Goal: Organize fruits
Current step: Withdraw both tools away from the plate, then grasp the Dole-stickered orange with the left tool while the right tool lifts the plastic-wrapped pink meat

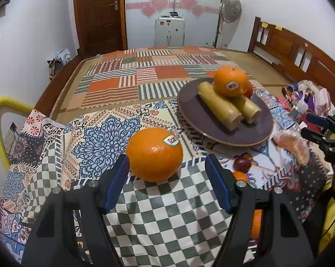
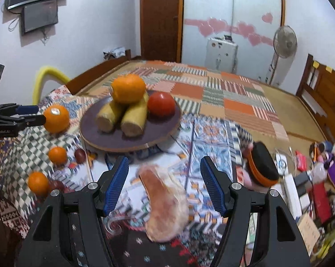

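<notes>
The left gripper [image 1: 167, 178] has its fingers spread, nothing pinched, a large orange [image 1: 154, 154] just ahead on the checked cloth; the right gripper [image 2: 164, 185], fingers also spread, hangs over a wrapped bun [image 2: 165, 202]; the plate [image 2: 96, 142] already holds an orange, two yellow rolls and a red fruit; small oranges [image 2: 57, 155] remain loose, so roughly half is left.

We find the right gripper [image 2: 164, 183] with jaws apart, nothing pressed between its pads. A wrapped, pinkish-brown item [image 2: 165, 202], blurred, lies between and below them. Ahead and left stands the plate [image 2: 158, 141] bearing an orange [image 2: 128, 87], two yellow rolls [image 2: 123, 115] and a red fruit [image 2: 161, 104].
</notes>
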Demonstrator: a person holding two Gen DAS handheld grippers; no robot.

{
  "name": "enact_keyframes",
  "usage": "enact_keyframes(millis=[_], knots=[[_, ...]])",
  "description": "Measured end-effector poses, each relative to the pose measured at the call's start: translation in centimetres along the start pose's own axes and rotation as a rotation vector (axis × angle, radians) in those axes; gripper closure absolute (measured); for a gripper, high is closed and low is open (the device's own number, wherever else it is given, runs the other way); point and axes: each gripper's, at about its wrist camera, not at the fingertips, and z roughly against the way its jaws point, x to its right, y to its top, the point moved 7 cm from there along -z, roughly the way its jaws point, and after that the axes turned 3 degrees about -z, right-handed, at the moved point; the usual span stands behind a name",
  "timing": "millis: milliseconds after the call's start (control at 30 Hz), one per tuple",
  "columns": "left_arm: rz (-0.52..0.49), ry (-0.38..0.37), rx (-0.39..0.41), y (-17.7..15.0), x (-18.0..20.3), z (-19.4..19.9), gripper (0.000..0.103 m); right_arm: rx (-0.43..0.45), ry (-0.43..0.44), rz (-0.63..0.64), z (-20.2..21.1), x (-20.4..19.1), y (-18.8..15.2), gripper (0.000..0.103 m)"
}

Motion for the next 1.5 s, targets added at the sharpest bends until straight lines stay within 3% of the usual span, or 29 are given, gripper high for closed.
enact_keyframes(millis=[233,633,733,900,1167,1300,1500], knots=[[0.027,0.002,-0.018,-0.7,-0.7,-1.4,0.029,-0.060,-0.005,-0.010,-0.9,0.4,-2.3,0.040],[0.027,0.030,-0.021,0.1,-0.8,-3.0,0.024,-0.105,0.002,0.028,-2.3,-0.4,-2.6,0.040],[0.025,0.040,-0.025,0.4,-0.9,-3.3,0.023,-0.131,0.013,0.034,-2.9,-0.6,-2.7,0.044],[0.029,0.046,-0.035,0.7,-1.3,-4.0,0.023,-0.146,0.022,0.036,-3.2,-0.6,-2.6,0.059],[0.069,0.040,-0.062,0.2,-2.3,-5.0,0.023,-0.130,0.031,0.030,-3.1,-0.5,-2.4,0.062],[0.083,0.039,-0.072,0.1,-2.6,-5.4,0.023,-0.107,0.043,0.005,-2.7,-0.1,-1.9,0.071],[0.087,0.050,-0.063,0.2,-3.0,-5.4,0.033,-0.083,0.052,-0.004,-2.0,-0.1,-1.4,0.079]])
